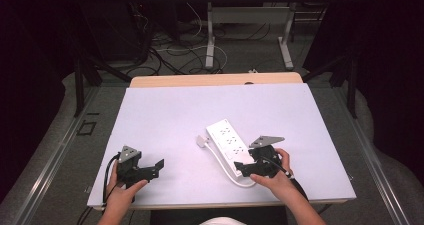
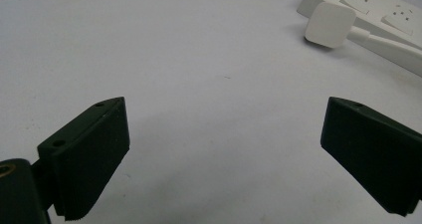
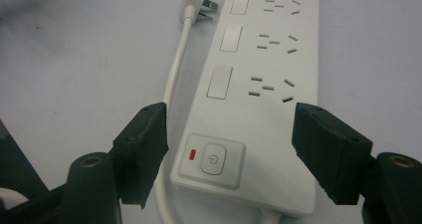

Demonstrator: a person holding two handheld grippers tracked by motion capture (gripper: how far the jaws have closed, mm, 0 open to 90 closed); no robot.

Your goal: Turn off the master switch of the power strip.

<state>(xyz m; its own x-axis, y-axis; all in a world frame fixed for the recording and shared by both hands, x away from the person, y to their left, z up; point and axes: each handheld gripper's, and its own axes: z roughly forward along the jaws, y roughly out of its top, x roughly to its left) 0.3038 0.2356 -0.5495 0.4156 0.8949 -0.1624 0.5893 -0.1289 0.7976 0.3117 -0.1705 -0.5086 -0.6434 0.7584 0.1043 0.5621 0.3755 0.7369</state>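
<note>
Right gripper view is showing wide fingers (image 3: 144, 149) straddling the stiff, light power strip (image 3: 263, 109), gripping best across its sides.

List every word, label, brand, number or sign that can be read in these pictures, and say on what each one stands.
No words, brand or numbers can be read anywhere.
Sign: a power symbol (a circle with a short stroke) on the power button of the white power strip.
Beside it, a small red indicator bears no text.
</note>
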